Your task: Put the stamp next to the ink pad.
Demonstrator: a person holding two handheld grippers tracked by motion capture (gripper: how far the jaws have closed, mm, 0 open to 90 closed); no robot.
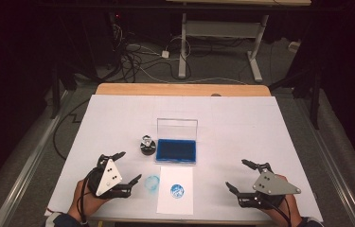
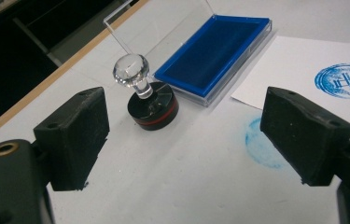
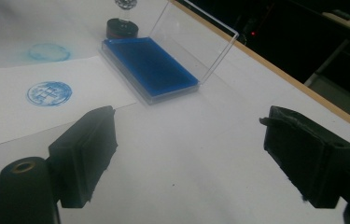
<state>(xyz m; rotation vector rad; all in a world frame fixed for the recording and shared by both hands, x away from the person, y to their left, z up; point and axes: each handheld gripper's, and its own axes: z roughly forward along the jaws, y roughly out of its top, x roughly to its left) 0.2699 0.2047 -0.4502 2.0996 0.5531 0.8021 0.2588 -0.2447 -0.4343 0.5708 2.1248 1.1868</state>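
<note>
Left hand-held gripper (image 1: pixel 128 166): jaws spread wide, holding nothing; it rests low over the near left part of the worktop (image 1: pixel 260 127), gripped by the person's left hand (image 1: pixel 83 191). In the left gripper view its two black pads (image 2: pixel 77 135) frame bare white surface.
Right hand-held gripper (image 1: pixel 238 174): jaws spread wide, holding nothing; it sits over the near right part of the worktop, well apart from all items.
Stamp (image 1: pixel 147 144): black round base with a red band and a clear faceted knob on top; stands upright on the worktop, just left of the ink pad, beyond the left hand-held gripper and not touched by it. In the left gripper view the stamp (image 2: pixel 148 95) lies between the jaws' lines of sight, farther out.
Ink pad (image 1: pixel 176 150): blue pad in a clear case, the transparent lid (image 1: pixel 177 126) raised upright at its far edge.
Paper sheet (image 1: pixel 175 201): white, lying flat on the near side of the ink pad, at the worktop's front edge.
Printed mark (image 1: pixel 178 190): round blue impression on the sheet, pattern legible in the left gripper view (image 2: pixel 344 80).
Smudge (image 1: pixel 152 183): faint round blue trace directly on the worktop, just left of the sheet and close to the left hand-held gripper's right jaw.
</note>
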